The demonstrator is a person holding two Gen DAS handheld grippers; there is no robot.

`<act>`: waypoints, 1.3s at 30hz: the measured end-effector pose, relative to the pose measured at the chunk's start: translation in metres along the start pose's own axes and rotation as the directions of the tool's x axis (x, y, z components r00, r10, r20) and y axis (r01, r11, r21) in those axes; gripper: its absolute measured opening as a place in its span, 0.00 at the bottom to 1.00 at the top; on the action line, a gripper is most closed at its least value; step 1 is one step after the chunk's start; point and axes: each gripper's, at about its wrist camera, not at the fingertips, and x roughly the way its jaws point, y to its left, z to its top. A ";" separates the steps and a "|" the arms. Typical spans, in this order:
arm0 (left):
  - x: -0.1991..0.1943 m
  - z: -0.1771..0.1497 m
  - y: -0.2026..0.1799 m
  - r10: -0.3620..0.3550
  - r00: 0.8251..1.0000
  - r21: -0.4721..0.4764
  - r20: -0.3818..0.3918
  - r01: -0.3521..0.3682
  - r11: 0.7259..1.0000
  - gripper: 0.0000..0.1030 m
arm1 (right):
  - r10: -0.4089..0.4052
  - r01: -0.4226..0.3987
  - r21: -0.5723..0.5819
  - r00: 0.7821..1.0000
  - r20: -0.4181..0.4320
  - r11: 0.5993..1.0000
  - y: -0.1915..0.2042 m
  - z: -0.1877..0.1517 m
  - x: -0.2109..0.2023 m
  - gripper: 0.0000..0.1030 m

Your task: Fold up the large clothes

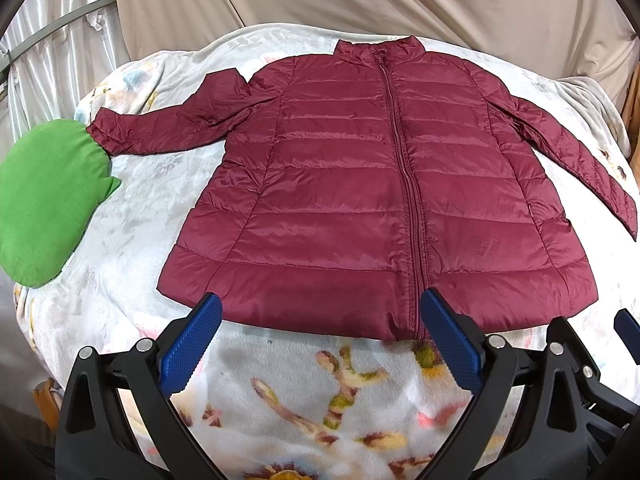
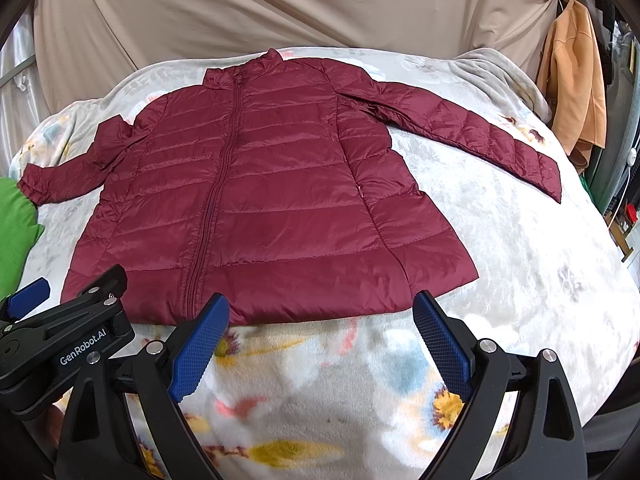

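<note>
The maroon puffer jacket [image 1: 360, 184] lies flat, zipped, sleeves spread, on the floral blanket [image 1: 304, 400]. The left gripper [image 1: 320, 344] and right gripper [image 2: 322, 344] both hover wide apart, empty, near its hem. A green cushion [image 1: 44, 200] sits far left.

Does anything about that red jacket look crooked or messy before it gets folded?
Mostly tidy: the jacket lies flat and zipped. One sleeve is bent at the elbow and bunched near the shoulder, its cuff touching a green cloth. The other sleeve lies straight.
</note>
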 end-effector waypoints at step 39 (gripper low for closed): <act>0.044 0.057 0.026 0.063 0.998 -0.064 -0.031 -0.065 0.996 0.94 | -0.138 0.128 0.308 0.990 0.010 0.943 -0.174 0.073 0.067 0.88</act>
